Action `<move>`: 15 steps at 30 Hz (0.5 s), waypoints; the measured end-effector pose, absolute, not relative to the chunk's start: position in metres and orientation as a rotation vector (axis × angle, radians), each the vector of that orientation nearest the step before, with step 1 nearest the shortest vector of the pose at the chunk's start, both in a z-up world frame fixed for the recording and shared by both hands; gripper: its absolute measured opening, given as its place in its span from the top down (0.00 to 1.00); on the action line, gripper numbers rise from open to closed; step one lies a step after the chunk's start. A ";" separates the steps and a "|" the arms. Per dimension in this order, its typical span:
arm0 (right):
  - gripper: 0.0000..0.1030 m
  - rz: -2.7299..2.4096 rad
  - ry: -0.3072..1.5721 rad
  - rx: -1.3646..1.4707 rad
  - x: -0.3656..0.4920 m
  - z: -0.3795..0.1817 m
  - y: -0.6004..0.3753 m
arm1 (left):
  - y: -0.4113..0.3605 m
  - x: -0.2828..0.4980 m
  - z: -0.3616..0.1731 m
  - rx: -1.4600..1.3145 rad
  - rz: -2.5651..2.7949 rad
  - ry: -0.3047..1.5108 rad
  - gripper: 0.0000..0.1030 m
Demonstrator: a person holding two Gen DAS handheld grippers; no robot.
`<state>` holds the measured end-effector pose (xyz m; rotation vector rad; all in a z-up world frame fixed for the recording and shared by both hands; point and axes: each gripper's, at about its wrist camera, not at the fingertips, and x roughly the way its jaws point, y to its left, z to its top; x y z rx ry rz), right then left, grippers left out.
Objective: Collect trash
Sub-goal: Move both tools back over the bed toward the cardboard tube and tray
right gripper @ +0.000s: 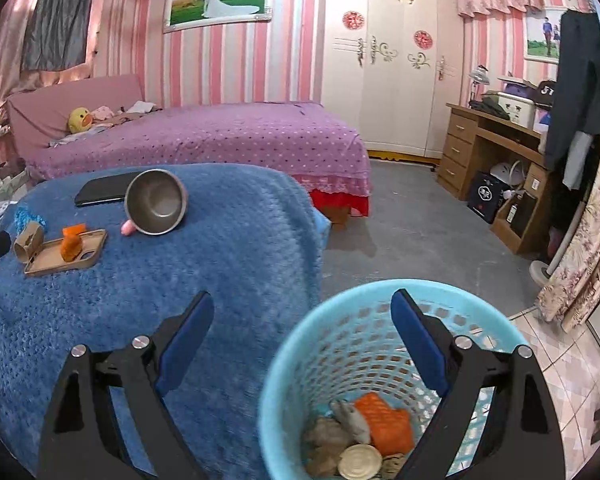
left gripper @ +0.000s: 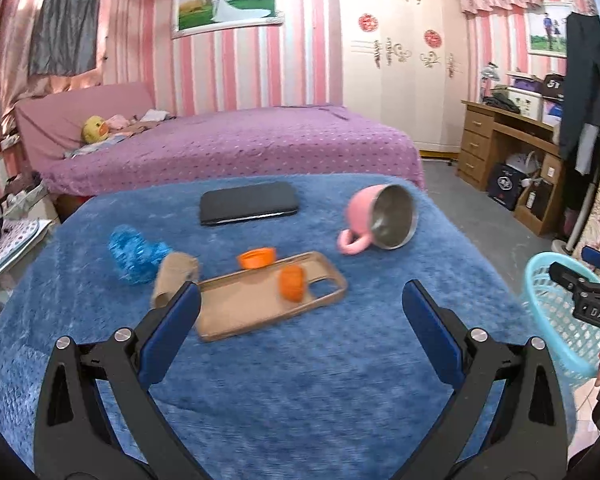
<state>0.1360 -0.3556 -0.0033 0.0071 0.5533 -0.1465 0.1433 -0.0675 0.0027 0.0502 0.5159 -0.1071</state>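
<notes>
While both tools hang above it, the blue blanket-covered table carries the clutter. Just off its right edge stands the light-blue basket, and down inside lie an orange wrapper, crumpled brownish paper and a round lid.

Near the far edge lies a black phone; to its right, close to the far right corner, a pink mug is tipped on its side, steel mouth showing. Toward the middle sits a tan phone case with an orange scrap on it and an orange cap touching its far rim. By its left end lies a cardboard tube, with a crumpled blue wrapper just beside it.

The left gripper is released, jaws wide, nothing between them, over the case. The right gripper is spread wide too, empty, one finger over the basket's mouth. On its body, seen from the left camera, I read "DAS".
</notes>
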 end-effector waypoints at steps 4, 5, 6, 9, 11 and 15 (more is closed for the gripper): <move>0.14 -0.132 0.568 0.003 0.146 -0.006 -0.338 | -0.047 0.151 0.000 0.047 -0.081 0.526 0.05; 0.14 -0.131 0.572 0.003 0.148 -0.007 -0.334 | -0.042 0.152 0.001 0.042 -0.081 0.523 0.05; 0.14 -0.130 0.574 0.004 0.151 -0.007 -0.332 | -0.037 0.153 0.001 0.039 -0.077 0.520 0.05; 0.14 -0.123 0.579 0.008 0.156 -0.008 -0.322 | -0.025 0.155 0.000 0.038 -0.067 0.517 0.05; 0.14 -0.115 0.583 0.004 0.160 -0.009 -0.313 | -0.016 0.157 0.000 0.037 -0.057 0.518 0.05; 0.14 -0.095 0.586 -0.021 0.168 -0.008 -0.294 | 0.004 0.165 0.000 0.018 -0.038 0.529 0.05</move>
